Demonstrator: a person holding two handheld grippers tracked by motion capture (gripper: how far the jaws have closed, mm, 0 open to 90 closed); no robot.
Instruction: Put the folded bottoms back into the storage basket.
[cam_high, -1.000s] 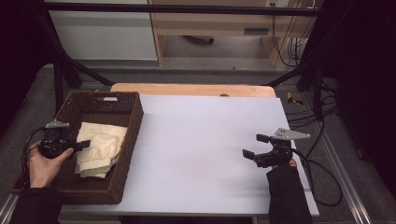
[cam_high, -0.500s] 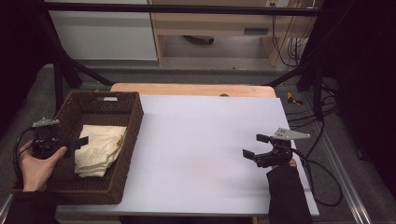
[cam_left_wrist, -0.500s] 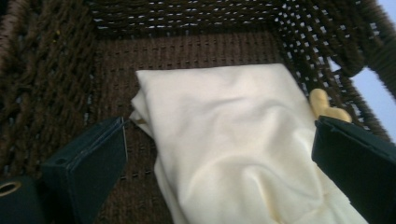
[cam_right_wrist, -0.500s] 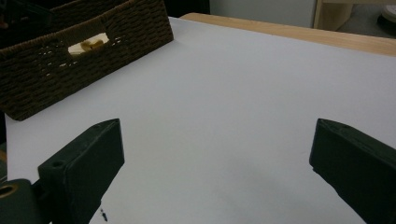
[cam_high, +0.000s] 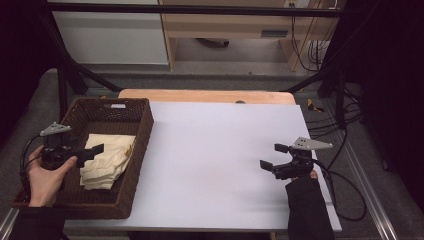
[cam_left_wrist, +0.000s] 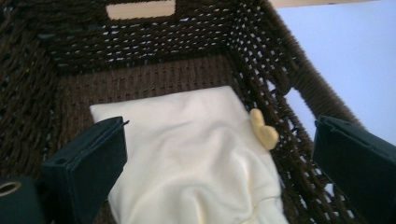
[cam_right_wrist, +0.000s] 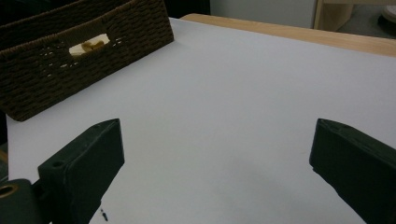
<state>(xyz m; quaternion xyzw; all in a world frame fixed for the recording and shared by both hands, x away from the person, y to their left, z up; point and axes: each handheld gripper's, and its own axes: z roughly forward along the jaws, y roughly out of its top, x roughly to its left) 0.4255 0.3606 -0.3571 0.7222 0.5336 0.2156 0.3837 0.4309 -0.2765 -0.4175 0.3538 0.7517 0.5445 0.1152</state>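
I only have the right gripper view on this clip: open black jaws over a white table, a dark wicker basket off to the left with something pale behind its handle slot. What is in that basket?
Observer: A folded cream cloth lies on the floor of the wicker basket.
Operator: Is the left gripper holding it?
Observer: No. The left gripper hovers above the cloth, jaws wide apart after just opening, nothing between them.
Operator: Anything else in there?
Observer: In the left gripper view, a small yellow tab sticks out at the cloth's edge against the basket wall.
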